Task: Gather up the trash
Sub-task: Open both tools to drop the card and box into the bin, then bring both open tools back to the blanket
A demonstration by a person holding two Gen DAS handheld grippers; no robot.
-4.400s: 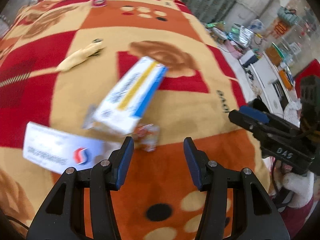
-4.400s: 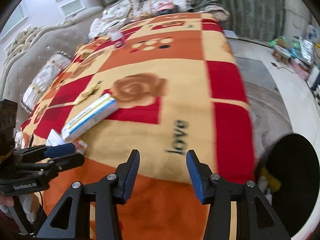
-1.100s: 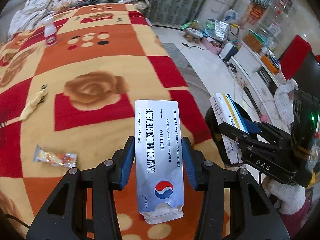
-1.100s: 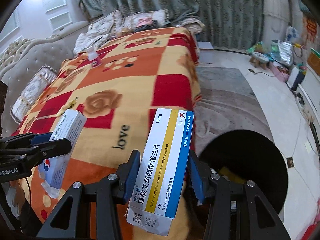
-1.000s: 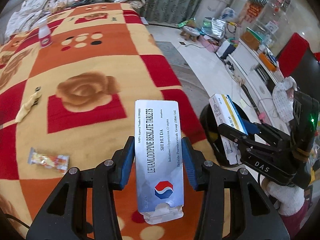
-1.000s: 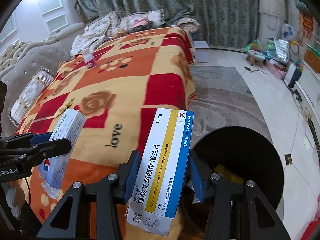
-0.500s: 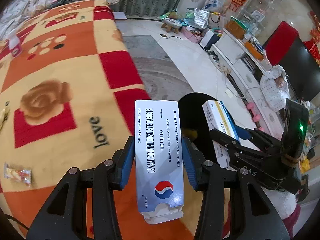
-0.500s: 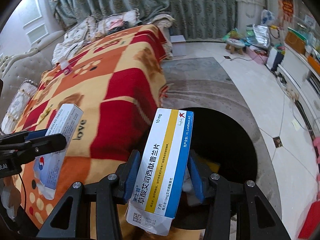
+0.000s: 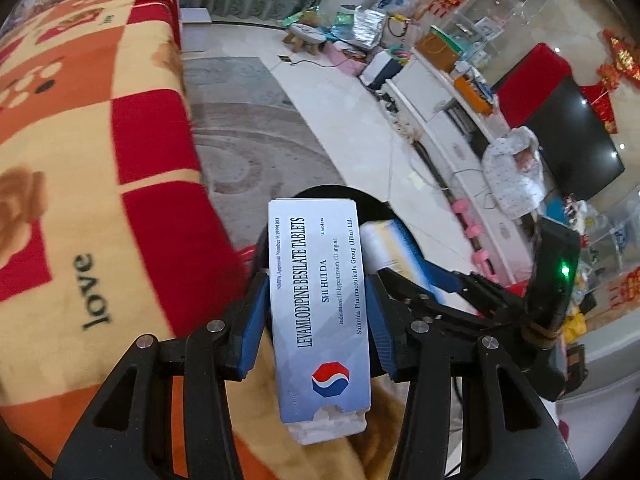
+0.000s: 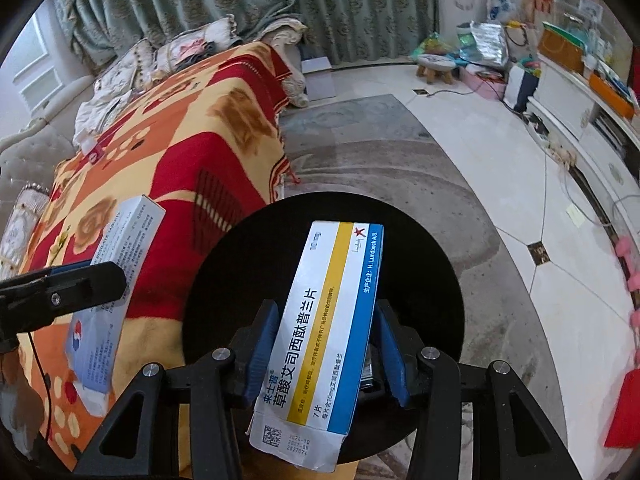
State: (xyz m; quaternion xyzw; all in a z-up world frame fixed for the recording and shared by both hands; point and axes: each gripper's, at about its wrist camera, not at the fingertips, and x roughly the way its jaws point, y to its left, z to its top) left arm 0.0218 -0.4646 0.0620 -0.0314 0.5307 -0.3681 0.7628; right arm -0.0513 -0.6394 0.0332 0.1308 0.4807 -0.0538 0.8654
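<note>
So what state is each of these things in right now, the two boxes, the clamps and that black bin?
Silver tablet box: between the left gripper's opening jaws.
Yellow-striped box: between the right gripper's opening jaws, over the bin.
Black bin: uncovered, beside the blanket.

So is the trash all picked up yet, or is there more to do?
Nearly there for these two. The left tool has the silver tablet box between its opening jaws, and the right tool has the white, yellow and blue medicine box likewise, both over the round black bin. Neither box is inside yet. Any trash left on the red and orange blanket is hard to make out.
</note>
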